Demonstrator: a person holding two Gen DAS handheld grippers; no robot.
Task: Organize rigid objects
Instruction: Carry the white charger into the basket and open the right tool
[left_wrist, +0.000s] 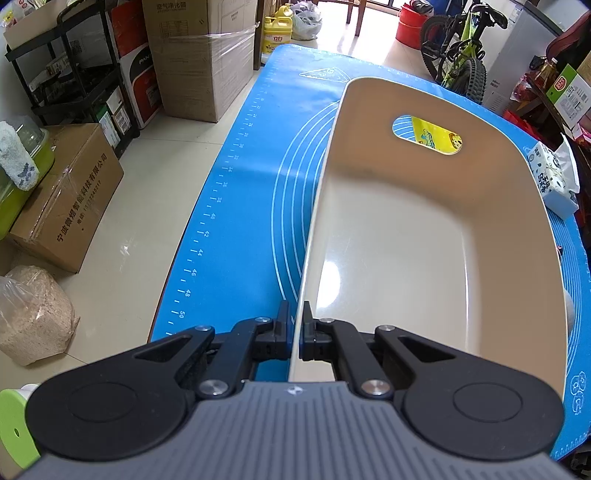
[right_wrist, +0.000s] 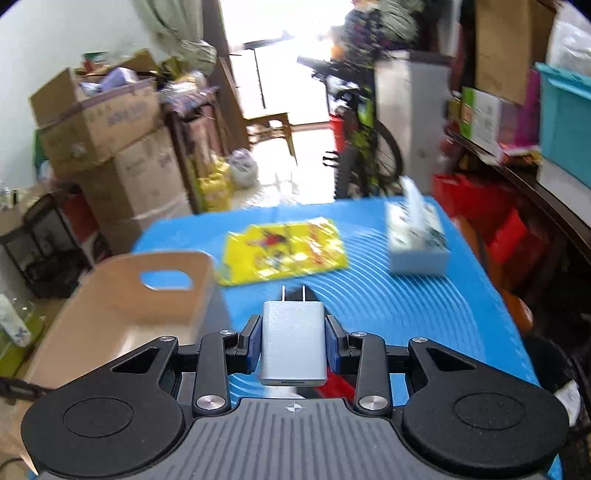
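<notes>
On the blue mat, left gripper pinching the side wall of a beige bin, right view blurred, right gripper clamped on a white charger, prongs forward, above the mat, bin to its left, yellow packet and tissue box beyond.

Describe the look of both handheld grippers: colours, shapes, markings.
The left gripper and right gripper match: a grey ribbed body with a small crosshair mark, two round black discs at the sides, and black linkage arms joined by silver screws. The jaws are black; the right gripper's carry blue pads. No cables, hands or sleeves are visible.
</notes>
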